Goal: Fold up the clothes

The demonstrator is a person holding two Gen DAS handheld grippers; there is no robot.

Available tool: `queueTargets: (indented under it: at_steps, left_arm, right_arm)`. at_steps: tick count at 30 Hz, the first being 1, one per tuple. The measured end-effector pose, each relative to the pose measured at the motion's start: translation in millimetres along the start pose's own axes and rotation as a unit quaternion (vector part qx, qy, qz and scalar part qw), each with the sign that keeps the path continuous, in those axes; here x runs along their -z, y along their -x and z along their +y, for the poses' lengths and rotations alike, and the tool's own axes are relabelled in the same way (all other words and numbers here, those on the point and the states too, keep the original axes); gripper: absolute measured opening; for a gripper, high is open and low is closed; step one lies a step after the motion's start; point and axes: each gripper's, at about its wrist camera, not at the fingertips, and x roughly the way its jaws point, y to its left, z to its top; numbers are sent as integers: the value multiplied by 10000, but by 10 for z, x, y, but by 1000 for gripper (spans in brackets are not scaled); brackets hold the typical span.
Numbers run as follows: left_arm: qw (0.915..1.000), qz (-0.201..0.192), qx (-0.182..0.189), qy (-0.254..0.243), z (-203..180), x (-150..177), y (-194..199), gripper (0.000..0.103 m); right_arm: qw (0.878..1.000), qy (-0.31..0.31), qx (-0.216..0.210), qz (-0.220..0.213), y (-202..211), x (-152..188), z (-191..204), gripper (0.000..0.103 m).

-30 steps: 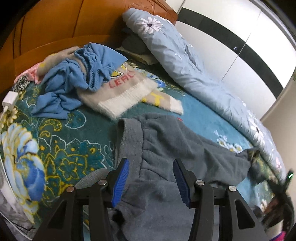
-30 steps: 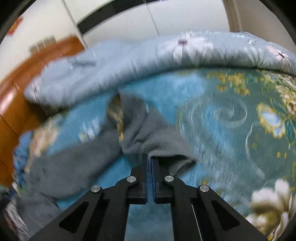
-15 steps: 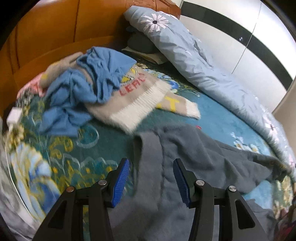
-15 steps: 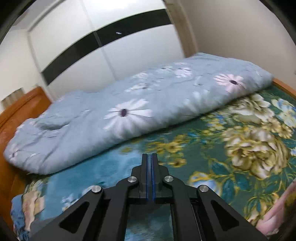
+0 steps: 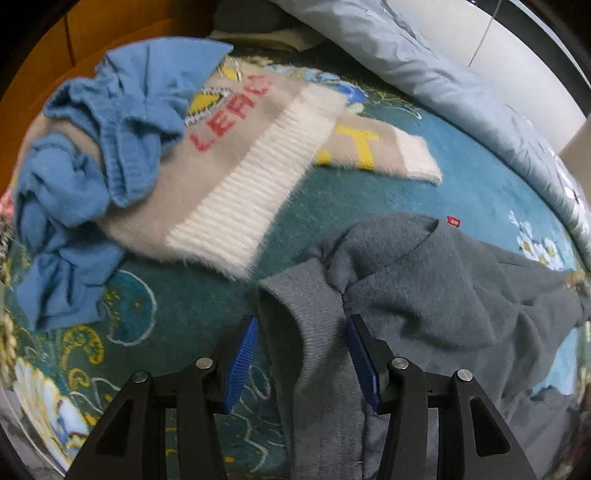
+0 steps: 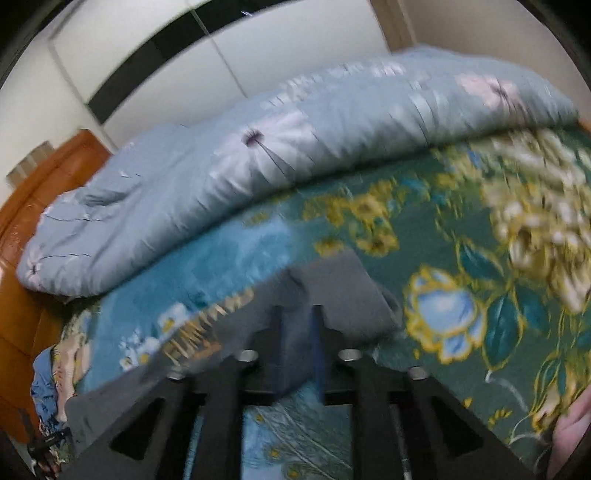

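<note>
A grey sweater [image 5: 424, 295] lies spread on the teal floral bedspread [image 5: 177, 295]. My left gripper [image 5: 303, 332] is open, its blue-padded jaws on either side of the sweater's ribbed hem corner [image 5: 317, 332], not closed on it. In the blurred right wrist view, my right gripper [image 6: 297, 321] is open with a gap between its jaws; a grey sleeve end [image 6: 343, 291] of the sweater lies on the bedspread [image 6: 461, 229] between and just beyond them.
A beige and white knit sweater with red letters [image 5: 236, 155] and a crumpled blue garment [image 5: 110, 147] lie piled toward the wooden headboard [image 5: 92, 33]. A rolled light-blue floral duvet [image 6: 295, 147] runs along the far side of the bed, by the white wardrobe [image 6: 184, 55].
My left gripper moved forward and down onto the grey sweater's hem. My right gripper, shut on the grey sleeve a second ago, has opened and the sleeve lies on the bed.
</note>
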Motion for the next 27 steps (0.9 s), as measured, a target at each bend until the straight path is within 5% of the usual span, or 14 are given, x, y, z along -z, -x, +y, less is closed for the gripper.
queueTargets:
  at_steps: [4, 6, 10, 11, 12, 17, 19, 23, 27]
  left_arm:
    - [9994, 78, 315, 83, 14, -15, -8, 48]
    - [9988, 84, 476, 122, 7, -26, -7, 19]
    - [9986, -171, 492, 96, -71, -74, 85, 6]
    - [9985, -265, 466, 65, -100, -91, 120, 5]
    - [9981, -382, 477, 92, -106, -118, 177, 5]
    - [9951, -907, 353, 186, -25, -299, 461, 5]
    - [9958, -830, 323, 236, 26, -348, 412, 5]
    - [9978, -632, 86, 188, 43, -346, 182, 5]
    - [9989, -429, -24, 168, 67, -302, 28, 7]
  right_arm:
    - [9961, -846, -144, 197, -193, 118, -290, 35]
    - [9904, -1267, -437, 326, -306, 173, -386, 35]
    - [9815, -1754, -730, 247, -415, 220, -455, 35]
    - [9803, -1800, -780, 213, -428, 220, -448, 30]
    - [9801, -1803, -807, 215, -436, 216, -427, 10]
    - [9854, -1325, -704, -798, 61, -43, -280, 8]
    - [9870, -1123, -458, -1058, 204, -155, -273, 8]
    - [9941, -916, 215, -545, -54, -132, -365, 8]
    - [9907, -1312, 321, -132, -307, 94, -619, 8]
